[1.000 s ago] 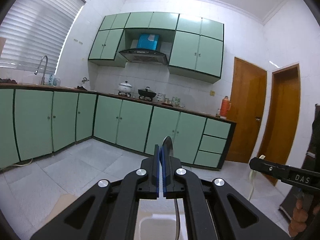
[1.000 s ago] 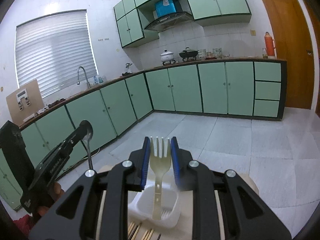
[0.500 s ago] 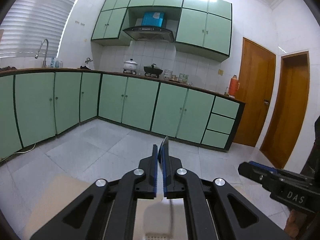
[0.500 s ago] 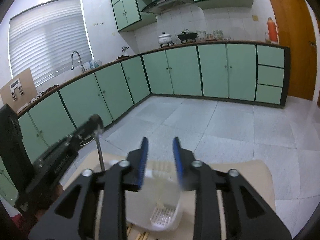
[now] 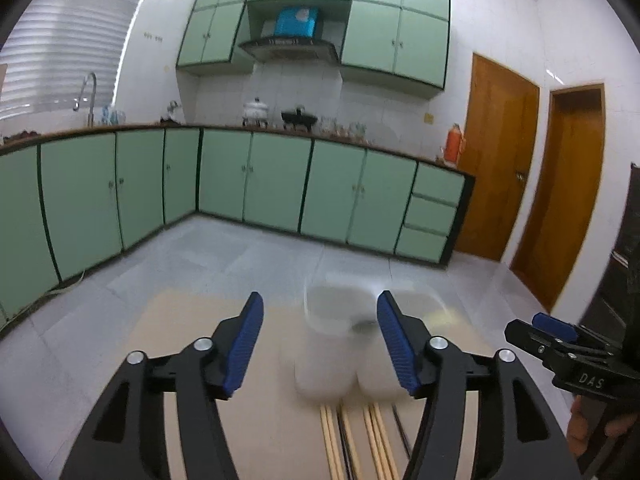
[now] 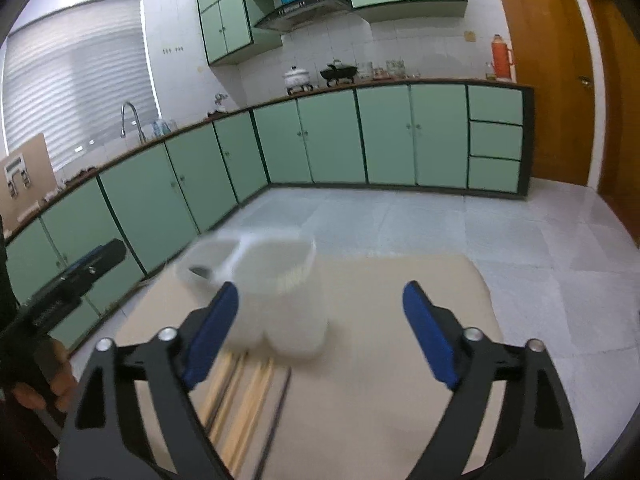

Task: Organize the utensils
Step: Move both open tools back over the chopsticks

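A white plastic utensil holder [image 5: 332, 344] [image 6: 276, 292], blurred, stands on the beige table [image 5: 192, 352] [image 6: 380, 360]. A dark spoon bowl [image 6: 199, 270] shows in its left compartment. Several wooden and dark chopsticks [image 5: 356, 440] [image 6: 240, 396] lie on the table in front of it. My left gripper [image 5: 320, 344] is just short of the holder, jaws opening, nothing pressed between the blue pads. My right gripper [image 6: 320, 334] hangs over the table to the holder's right, jaws opening wide and empty. Each gripper also shows at the edge of the other's view [image 5: 552, 328] [image 6: 92, 264].
Green base cabinets [image 5: 256, 180] run along the far walls, with a worktop carrying pots and a sink tap. Two wooden doors [image 5: 496, 152] stand at the right. The table's far edge is just behind the holder, with grey tiled floor [image 6: 440, 216] beyond. A hand [image 6: 48, 376] grips the left tool.
Both grippers have come down toward the table and opened. The left has let go of the metal spoon and the right of the pale fork; both utensils have left the jaws.
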